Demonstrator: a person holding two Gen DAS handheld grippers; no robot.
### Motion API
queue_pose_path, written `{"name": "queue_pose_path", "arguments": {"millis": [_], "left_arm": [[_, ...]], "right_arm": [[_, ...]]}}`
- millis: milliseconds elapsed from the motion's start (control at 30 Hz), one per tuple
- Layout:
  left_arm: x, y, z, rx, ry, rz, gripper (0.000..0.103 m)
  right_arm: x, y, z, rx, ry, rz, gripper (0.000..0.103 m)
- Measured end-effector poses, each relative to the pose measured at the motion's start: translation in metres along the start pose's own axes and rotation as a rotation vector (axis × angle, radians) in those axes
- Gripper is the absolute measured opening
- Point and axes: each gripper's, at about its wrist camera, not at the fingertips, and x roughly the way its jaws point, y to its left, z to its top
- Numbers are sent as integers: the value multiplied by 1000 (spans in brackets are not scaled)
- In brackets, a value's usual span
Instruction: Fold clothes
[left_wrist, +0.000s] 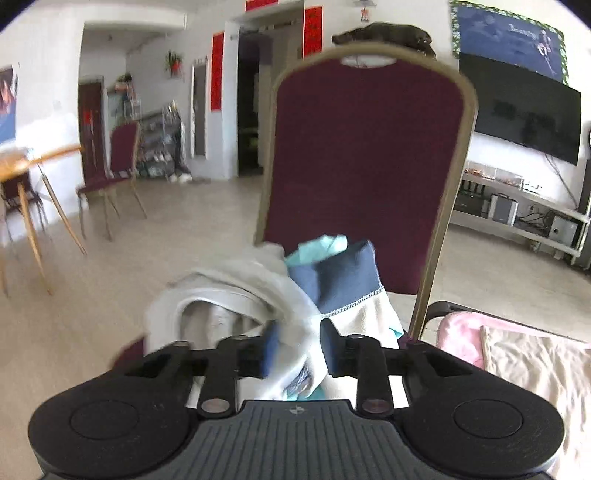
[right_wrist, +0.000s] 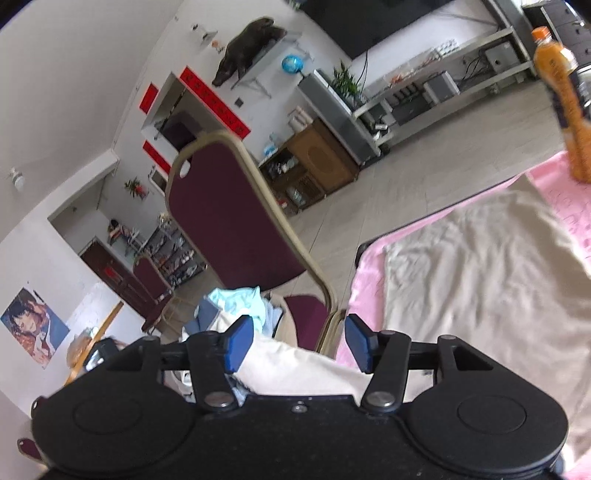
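Pink blanket, cream cloth, maroon chair, tiled floor

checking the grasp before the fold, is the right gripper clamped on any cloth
No, the right gripper stands open, its blue pads wide apart, with the cream garment lying loose between them.

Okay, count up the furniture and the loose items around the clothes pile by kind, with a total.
Maroon chairs: 2, the near chair and the far chair
Wooden table: 1
Orange bottle: 1
Pink blanket: 1
Beige cloth on the blanket: 1
Total: 6
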Motion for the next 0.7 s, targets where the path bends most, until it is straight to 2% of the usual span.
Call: {"name": "queue_pose_path", "arguments": {"millis": [133,200,267,367,433,467,500,567,700], "left_arm": [[-29,-13,-19,55,83,-85,29],[-29,-26,-40,118,191,-146,30],[-23,-56,-68,202,310,-167,30],[-14,-95,-114,270,417,-207,30],[-4,-123,-133,274,459,-244,29],[0,-135,-138,273,466,-259,29],[6,-147,-141,274,462,-272,29],[17,-163,-143,264,428,-276,28],[44,-177,-145,192,407,-265,25]], "right_arm": [[-38,-19,2,-24,-8,-60,63],[-51,-34,-2,-27,24,-118,65],[-58,-57,-11,-5,65,-191,65],[-56,-99,-28,31,132,-333,65],[-46,-129,-38,36,180,-427,55],[-40,-142,-42,34,200,-468,32],[-35,-156,-45,36,221,-507,16],[-27,-188,-49,92,256,-515,15],[-13,-241,-48,265,234,-428,15]]}}
